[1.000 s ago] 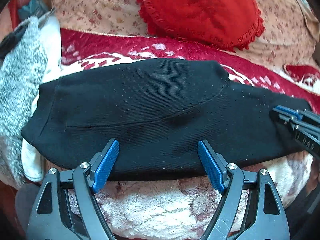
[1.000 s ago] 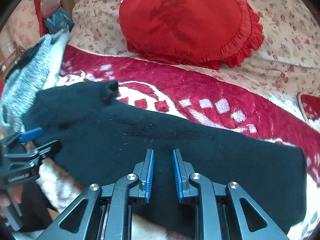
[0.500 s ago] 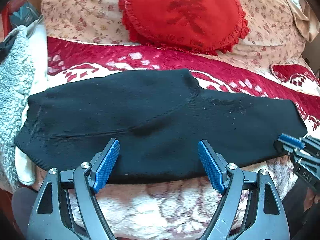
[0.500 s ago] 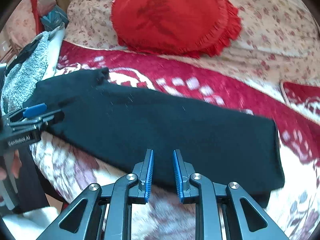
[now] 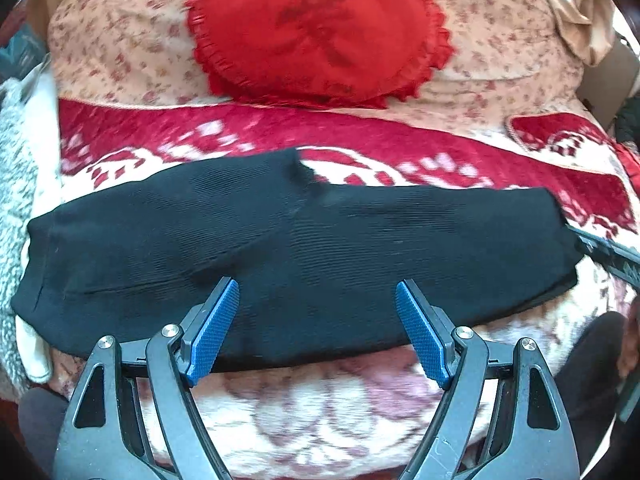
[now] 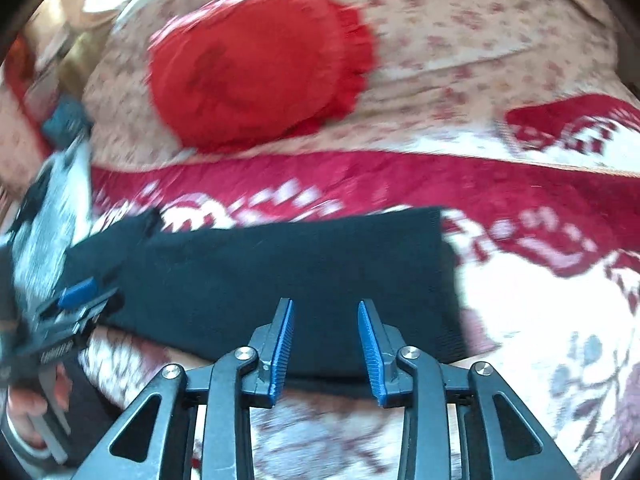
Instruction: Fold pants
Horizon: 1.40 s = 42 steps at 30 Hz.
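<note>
The black knit pants lie folded lengthwise in a long band across the red and white blanket, waist to the left, leg cuffs to the right. My left gripper is open wide and empty, hovering over the pants' near edge. My right gripper is open partway and empty, above the near edge of the pants close to the cuff end. The left gripper also shows in the right wrist view at the left; the right gripper shows as a dark blur in the left wrist view beside the cuffs.
A red round cushion lies on a floral pillow behind the pants. A grey fleece cloth lies at the left by the waist. The patterned blanket covers the bed; its near edge drops off below the grippers.
My right gripper has let go of the pants and opened partway, pulling back and right toward the cuffs. My left gripper stays open and has drawn back slightly. The pants lie flatter.
</note>
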Each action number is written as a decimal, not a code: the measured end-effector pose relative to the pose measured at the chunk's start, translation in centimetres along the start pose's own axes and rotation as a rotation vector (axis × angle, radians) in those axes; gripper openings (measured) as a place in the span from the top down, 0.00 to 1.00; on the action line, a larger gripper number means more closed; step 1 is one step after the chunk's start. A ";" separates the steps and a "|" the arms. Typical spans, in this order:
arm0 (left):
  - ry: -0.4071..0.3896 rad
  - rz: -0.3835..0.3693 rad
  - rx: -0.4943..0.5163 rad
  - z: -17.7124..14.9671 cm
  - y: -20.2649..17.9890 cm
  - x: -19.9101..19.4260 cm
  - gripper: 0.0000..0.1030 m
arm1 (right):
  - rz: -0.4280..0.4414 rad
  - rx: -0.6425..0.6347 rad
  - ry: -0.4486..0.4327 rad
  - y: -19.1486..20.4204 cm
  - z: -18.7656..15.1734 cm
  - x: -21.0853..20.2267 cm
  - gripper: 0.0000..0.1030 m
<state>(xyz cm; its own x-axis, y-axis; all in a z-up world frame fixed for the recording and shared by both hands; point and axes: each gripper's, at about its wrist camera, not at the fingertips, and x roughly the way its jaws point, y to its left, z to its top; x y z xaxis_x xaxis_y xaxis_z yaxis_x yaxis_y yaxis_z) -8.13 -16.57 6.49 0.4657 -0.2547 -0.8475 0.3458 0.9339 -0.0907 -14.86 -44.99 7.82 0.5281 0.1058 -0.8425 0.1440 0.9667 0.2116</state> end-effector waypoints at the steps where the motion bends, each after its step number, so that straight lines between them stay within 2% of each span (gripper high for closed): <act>1: 0.003 -0.019 0.011 0.1 -0.7 0.0 0.22 | -0.021 0.024 -0.005 -1.0 0.4 -0.2 0.66; 5: 0.027 -0.065 0.059 0.0 -3.3 0.2 0.22 | -0.033 0.097 0.001 -3.6 1.2 0.1 0.64; 8: 0.069 -0.135 0.081 -0.3 -5.4 0.5 0.22 | -0.006 0.153 0.013 -5.3 1.5 0.6 0.63; 12: 0.092 -0.151 0.119 -0.9 -7.8 0.9 0.22 | -0.002 0.167 0.026 -6.0 1.9 1.5 0.62; 20: 0.157 -0.268 0.110 -1.3 -11.5 1.9 0.22 | 0.050 0.257 0.048 -8.0 1.2 2.2 0.61; 29: 0.205 -0.311 -0.017 -1.3 -13.0 3.1 0.22 | 0.096 0.267 0.045 -8.3 1.0 2.6 0.61; 34: 0.297 -0.402 -0.154 -1.6 -13.4 4.0 0.22 | 0.109 0.275 0.042 -8.6 1.0 2.9 0.61; 42: 0.305 -0.426 -0.352 -0.6 -12.5 5.1 0.22 | 0.142 0.294 0.039 -9.1 1.1 3.1 0.60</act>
<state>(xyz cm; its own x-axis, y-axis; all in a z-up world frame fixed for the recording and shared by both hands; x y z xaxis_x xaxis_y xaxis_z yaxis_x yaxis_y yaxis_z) -10.52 -29.40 2.96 0.0749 -0.5883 -0.8052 0.1372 0.8058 -0.5761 -13.61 -53.75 3.86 0.5289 0.2488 -0.8114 0.3098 0.8335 0.4575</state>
